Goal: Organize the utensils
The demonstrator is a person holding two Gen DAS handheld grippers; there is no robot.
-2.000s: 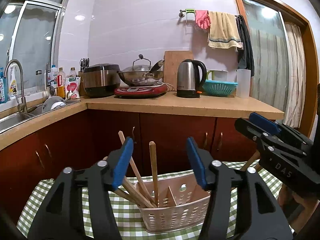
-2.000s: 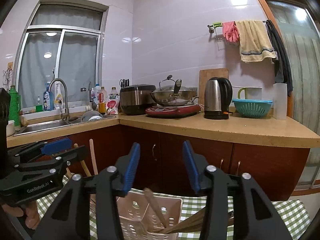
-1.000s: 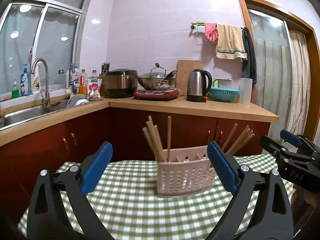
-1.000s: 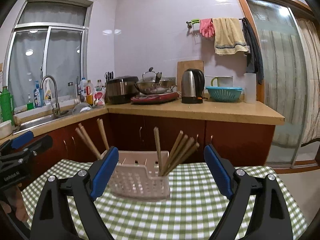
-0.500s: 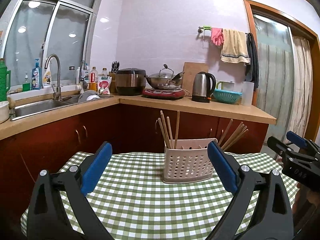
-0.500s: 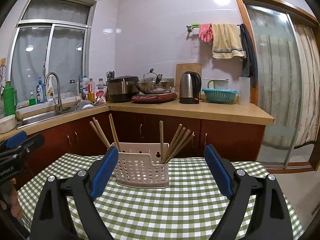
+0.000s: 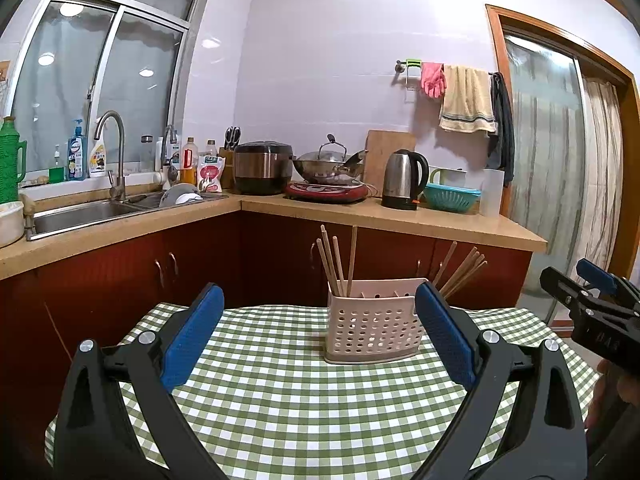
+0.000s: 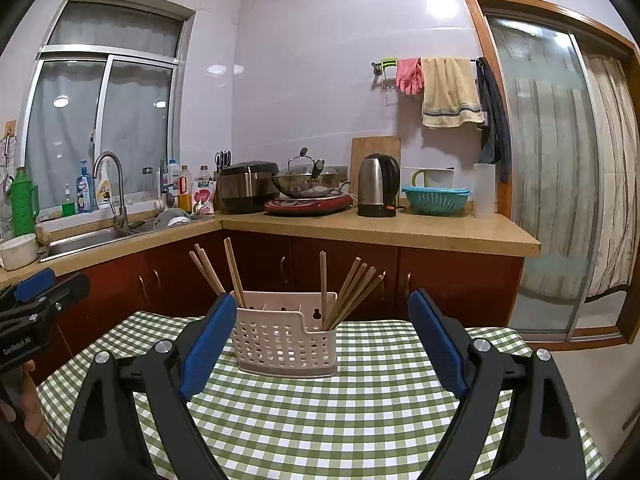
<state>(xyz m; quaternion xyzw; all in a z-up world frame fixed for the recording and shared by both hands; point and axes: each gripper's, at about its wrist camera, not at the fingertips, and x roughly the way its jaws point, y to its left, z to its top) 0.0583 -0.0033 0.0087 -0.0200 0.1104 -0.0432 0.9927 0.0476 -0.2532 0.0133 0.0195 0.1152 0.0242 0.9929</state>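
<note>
Standing at the left, the left gripper (image 7: 318,334) is seen with its fingers (image 7: 192,334) spread wide and nothing held between them. A green checked cloth (image 7: 280,392) is spread over the worktop below. Near the far edge of the cloth a pale perforated basket (image 7: 372,330) is set upright, clear of both grippers. Wooden chopsticks (image 7: 340,264) are stood in its left compartment, and a second bunch (image 8: 352,294) is leaned to the right in its right compartment. To the right, the right gripper (image 8: 320,342) is held with its fingers (image 8: 436,344) likewise wide apart and empty. Behind, a sink (image 8: 88,238), a kettle (image 8: 378,186) and a teal colander (image 8: 436,200) are seen on the kitchen counter.
</note>
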